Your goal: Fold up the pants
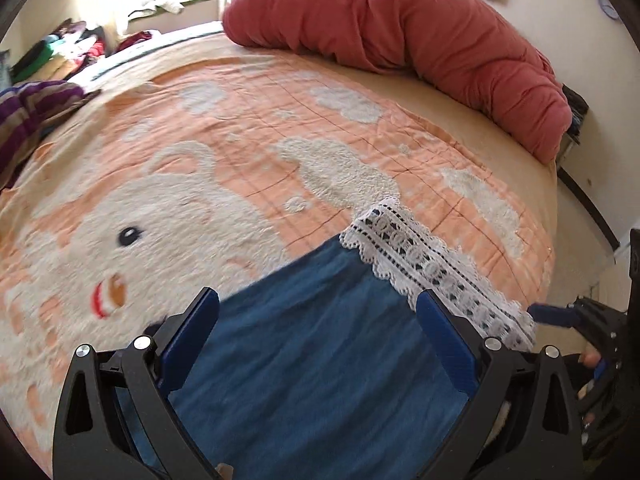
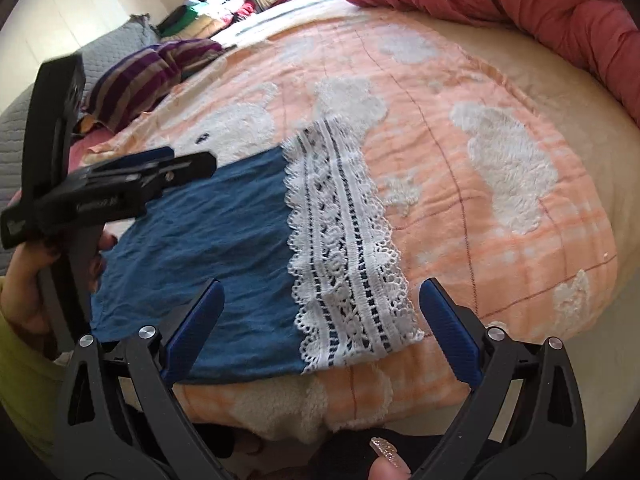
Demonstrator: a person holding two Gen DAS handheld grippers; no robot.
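Pants (image 2: 208,248): blue, lying flat on the bed (image 2: 500,92), lace hem (image 2: 344,248) on their right
Left hand-held gripper (image 1: 318,320): spread, empty, over the pants
Right hand-held gripper (image 2: 320,312): spread, empty, at the lace hem
Risk: a pinch on lace alone could stretch it; the blue cloth may bunch

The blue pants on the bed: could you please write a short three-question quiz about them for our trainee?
1. True or false: the white lace trim runs along one end of the blue pants.
2. What lies along the far edge of the bed? A) a red rolled quilt B) a green towel C) a wooden board
3. Are the left gripper and right gripper open or shut?

Key: 1 true; 2 A; 3 both open, holding nothing.
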